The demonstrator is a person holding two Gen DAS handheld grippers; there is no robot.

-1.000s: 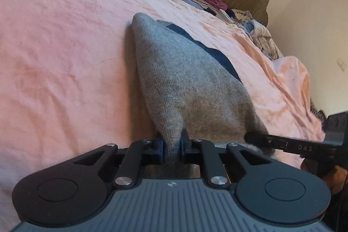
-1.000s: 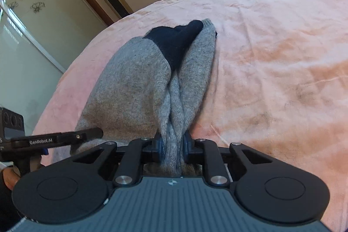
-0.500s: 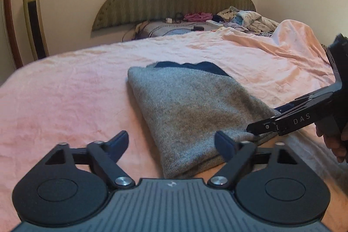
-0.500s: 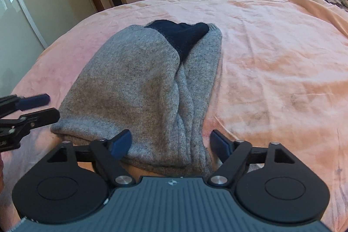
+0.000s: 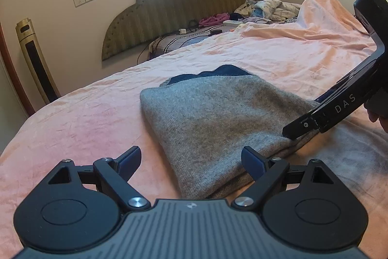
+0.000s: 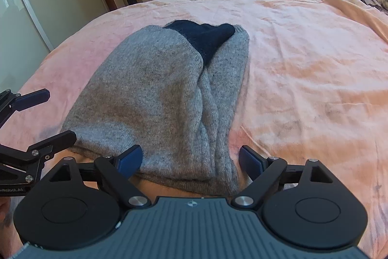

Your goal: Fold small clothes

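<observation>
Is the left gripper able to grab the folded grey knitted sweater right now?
Probably yes. The left gripper is open, and the folded grey knitted sweater lies on the pink bedspread just ahead, its near edge by the right finger, with nothing between.

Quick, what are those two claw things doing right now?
Left gripper: open, holding nothing.
Right gripper: open, holding nothing; folded grey knitted garment lies free.

Folded grey sweater (image 5: 218, 123) on pink bedspread (image 5: 80, 118); left gripper (image 5: 194, 159) spread wide, right gripper (image 5: 312, 121) touching sweater's edge.
</observation>
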